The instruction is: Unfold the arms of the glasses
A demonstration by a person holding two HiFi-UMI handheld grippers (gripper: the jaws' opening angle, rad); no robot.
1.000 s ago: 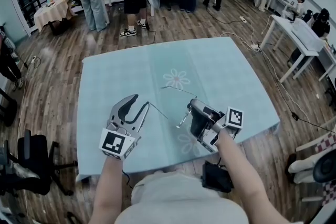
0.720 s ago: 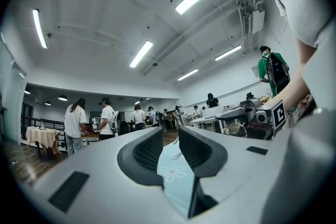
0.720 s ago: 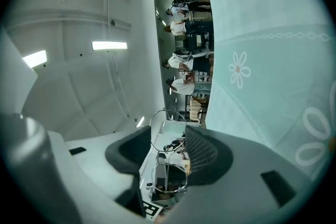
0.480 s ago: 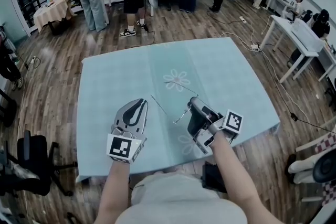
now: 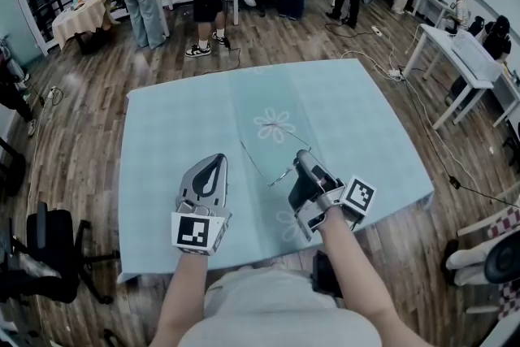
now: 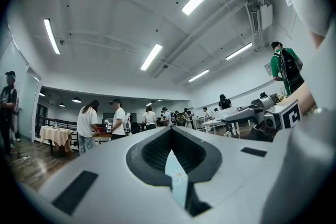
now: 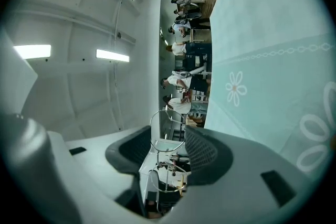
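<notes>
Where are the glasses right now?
In the head view, the glasses sit just right of centre, gripped by the right tool over the pale blue tablecloth, with the left tool beside them.

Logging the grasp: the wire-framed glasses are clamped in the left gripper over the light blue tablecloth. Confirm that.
Wrong gripper. The wire-framed glasses are clamped in the right gripper over the light blue tablecloth, as the right gripper view shows; the left gripper is shut, empty.

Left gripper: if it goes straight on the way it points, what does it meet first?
Way looks free. The left gripper points out over the pale blue tablecloth; the thin wire-framed glasses held by the right gripper lie off to its right. Only distant standing people show ahead, though depth is unclear.
</notes>
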